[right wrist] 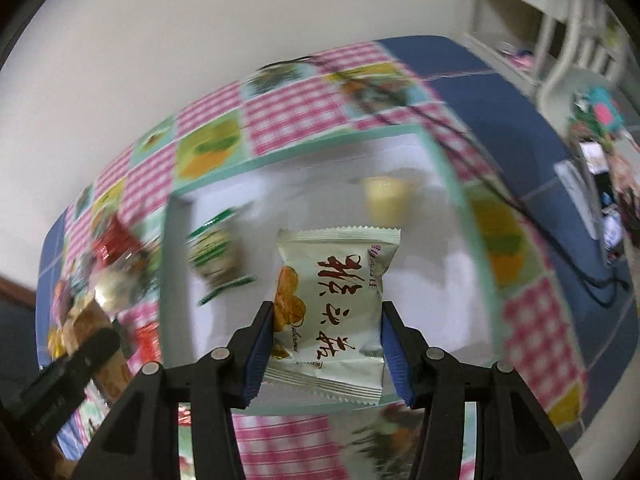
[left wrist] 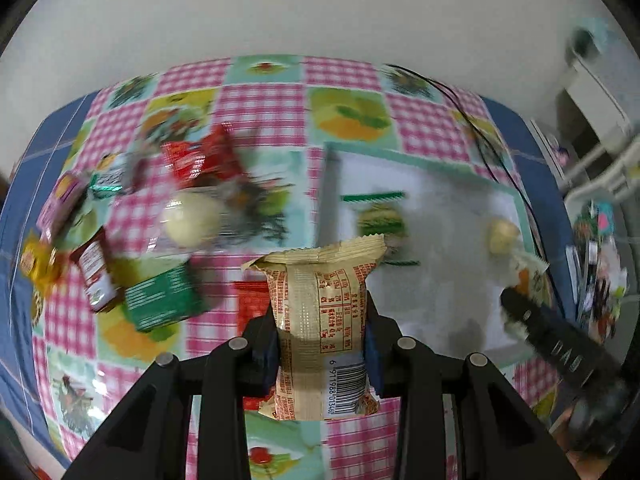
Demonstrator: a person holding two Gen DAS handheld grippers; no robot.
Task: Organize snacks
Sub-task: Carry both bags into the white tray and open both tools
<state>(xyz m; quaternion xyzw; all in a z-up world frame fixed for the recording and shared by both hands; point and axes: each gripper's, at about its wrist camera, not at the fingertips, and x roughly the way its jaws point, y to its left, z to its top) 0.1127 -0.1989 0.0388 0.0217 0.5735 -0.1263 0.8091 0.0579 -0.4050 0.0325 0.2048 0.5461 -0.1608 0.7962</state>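
- Left wrist view: black linkage bars fill the bottom edge, and between them the left gripper (left wrist: 324,320) is clamped on a gold packet (left wrist: 320,320), back side up with its barcode nearest the lens
- It is pinched across the middle, so both crimped ends stay free and it hangs level above the checked cloth (left wrist: 264,100), likely for a flat set-down
- Ahead and to the right lies the tray (left wrist: 420,160), white inside with a green rim; a green sweet (left wrist: 380,220) and a pale round sweet (left wrist: 502,234) lie in it, which marks it as the collecting place
- Loose snacks sit in a heap on the cloth at left: a red packet (left wrist: 200,156), a white ball (left wrist: 192,218), a green box (left wrist: 164,300), well apart from the tray
- Right wrist view: blue pads of the right gripper (right wrist: 327,328) squeeze a white packet (right wrist: 336,300) by its side edges, printed face up
- That packet hangs over the near part of the tray (right wrist: 452,184), so I judge it is about to be set down inside
- Blur suggests both hands are moving; releasing too high could send a packet skidding
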